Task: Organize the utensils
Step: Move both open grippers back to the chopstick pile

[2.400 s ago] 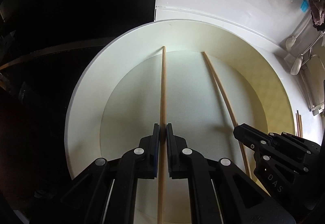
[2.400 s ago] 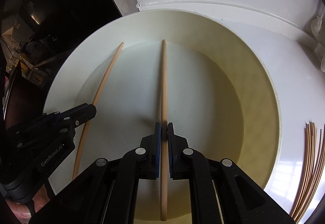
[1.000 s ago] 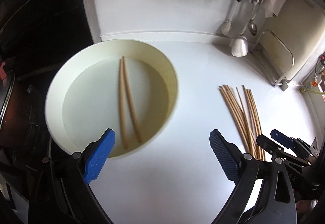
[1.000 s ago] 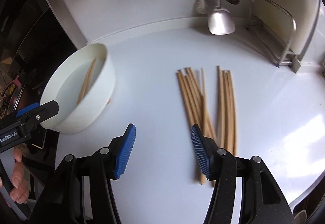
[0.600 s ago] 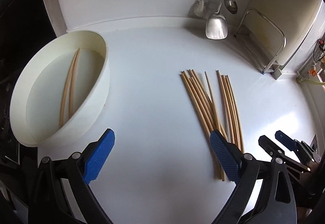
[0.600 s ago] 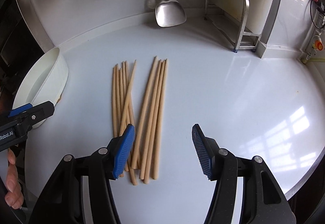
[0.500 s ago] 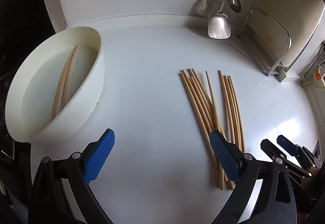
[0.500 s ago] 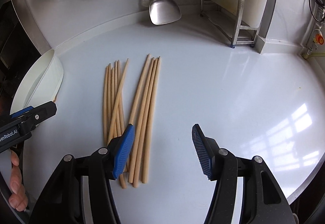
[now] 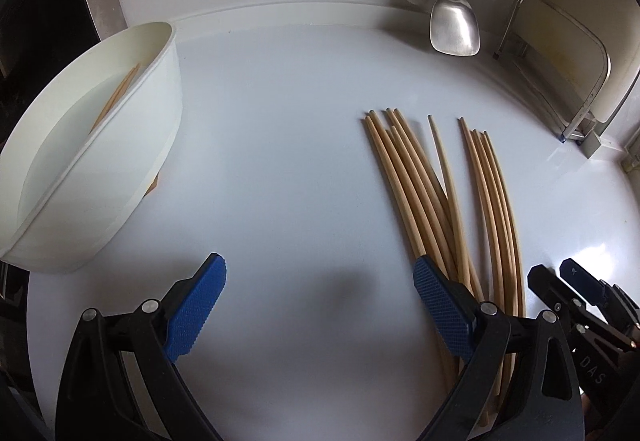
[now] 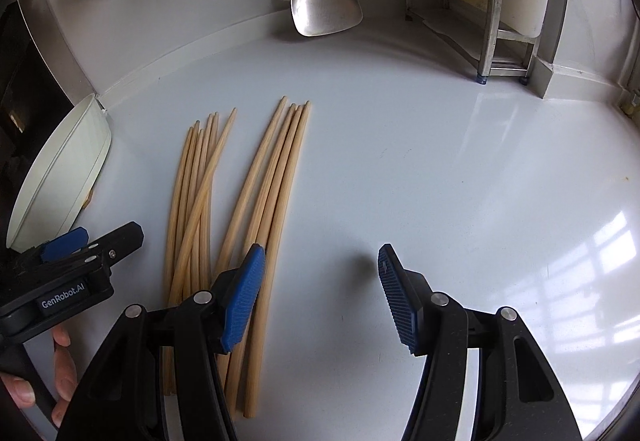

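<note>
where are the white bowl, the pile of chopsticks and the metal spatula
white bowl (image 9: 132,169), left wrist view, on its outer wall
pile of chopsticks (image 10: 256,181), right wrist view, mid-length on the right-hand bunch
metal spatula (image 10: 326,11), right wrist view, on its blade

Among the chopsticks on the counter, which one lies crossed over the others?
The thin chopstick in the gap between the two bundles: it slants across the left bundle, while the others lie almost parallel.
</note>
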